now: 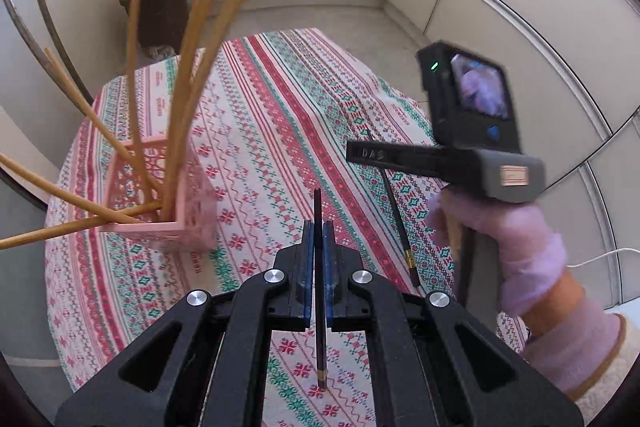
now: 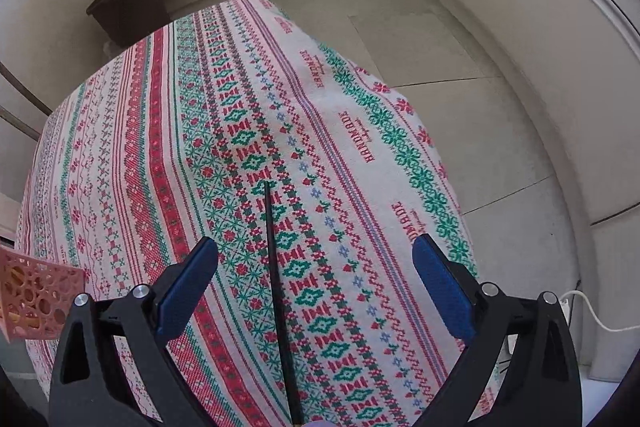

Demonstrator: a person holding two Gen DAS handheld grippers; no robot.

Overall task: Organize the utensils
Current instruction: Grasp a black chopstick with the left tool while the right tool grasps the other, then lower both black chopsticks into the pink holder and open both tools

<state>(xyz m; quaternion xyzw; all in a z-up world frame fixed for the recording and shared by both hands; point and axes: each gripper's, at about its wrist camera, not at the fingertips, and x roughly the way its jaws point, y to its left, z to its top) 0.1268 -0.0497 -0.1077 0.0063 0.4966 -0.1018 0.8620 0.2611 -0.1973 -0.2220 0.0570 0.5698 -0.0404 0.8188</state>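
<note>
The tablecloth (image 2: 328,75) reads "HANDMADE" repeatedly. The left claw (image 1: 319,243) clamps a thin black chopstick (image 1: 319,299) right of the pink holder (image 1: 160,195); the right claw (image 2: 316,279) gapes over another black chopstick (image 2: 276,267) lying on the cloth.

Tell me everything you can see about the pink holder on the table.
The pink holder is a square, open-topped box, plastic by its look, with walls pierced by round cut-out holes. It stands on the patterned tablecloth near the table's left edge. Several long bamboo-coloured chopsticks stand in it, fanning outward over the rim. Neither gripper touches it. In the right wrist view only a corner shows at the left edge.
</note>
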